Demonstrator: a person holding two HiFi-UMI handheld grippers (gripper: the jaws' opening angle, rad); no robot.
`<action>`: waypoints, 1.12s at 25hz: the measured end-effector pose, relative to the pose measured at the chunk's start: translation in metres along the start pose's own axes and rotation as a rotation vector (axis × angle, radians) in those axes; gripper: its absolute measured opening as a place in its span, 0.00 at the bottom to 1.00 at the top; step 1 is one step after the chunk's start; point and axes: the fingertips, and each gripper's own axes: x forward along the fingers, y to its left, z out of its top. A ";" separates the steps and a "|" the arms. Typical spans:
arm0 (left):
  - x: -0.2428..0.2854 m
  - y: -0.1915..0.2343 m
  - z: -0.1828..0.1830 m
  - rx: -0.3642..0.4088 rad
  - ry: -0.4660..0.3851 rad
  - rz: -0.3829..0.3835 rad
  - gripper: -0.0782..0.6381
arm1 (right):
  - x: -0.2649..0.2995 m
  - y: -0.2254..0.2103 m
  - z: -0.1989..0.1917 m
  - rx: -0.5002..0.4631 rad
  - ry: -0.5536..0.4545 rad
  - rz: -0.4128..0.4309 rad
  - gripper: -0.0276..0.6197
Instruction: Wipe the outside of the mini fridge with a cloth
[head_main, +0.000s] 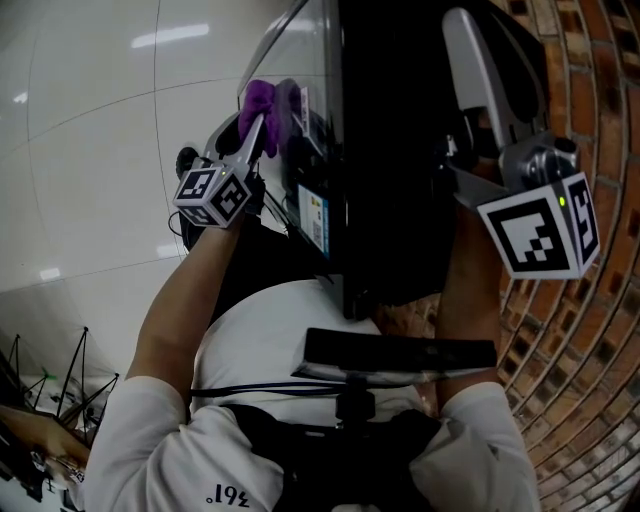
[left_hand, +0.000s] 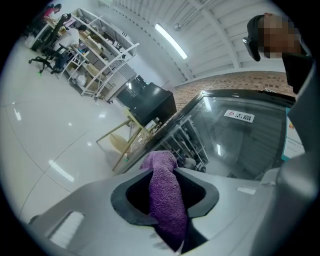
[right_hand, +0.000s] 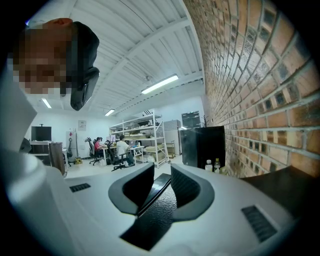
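On the glass front (left_hand: 240, 145) of the mini fridge (head_main: 390, 150), my left gripper (left_hand: 167, 200) pinches the purple cloth (left_hand: 162, 170); the right gripper (right_hand: 160, 187) clamps its black edge (right_hand: 150, 225). I should press flat, wiping steadily.

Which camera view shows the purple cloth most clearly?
The left gripper view: the purple cloth fills the middle, clamped in the left tool. The head view shows only a small bunch by the mini fridge. The right gripper view shows none of it.
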 end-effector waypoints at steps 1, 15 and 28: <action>0.001 0.005 -0.005 -0.003 0.006 0.007 0.26 | 0.000 0.000 0.000 0.000 0.000 0.001 0.19; 0.014 0.071 -0.067 0.004 0.140 0.096 0.25 | 0.000 0.001 0.001 -0.001 0.002 0.002 0.19; 0.025 0.113 -0.098 0.008 0.288 0.163 0.25 | 0.001 0.002 0.001 0.004 -0.003 0.007 0.19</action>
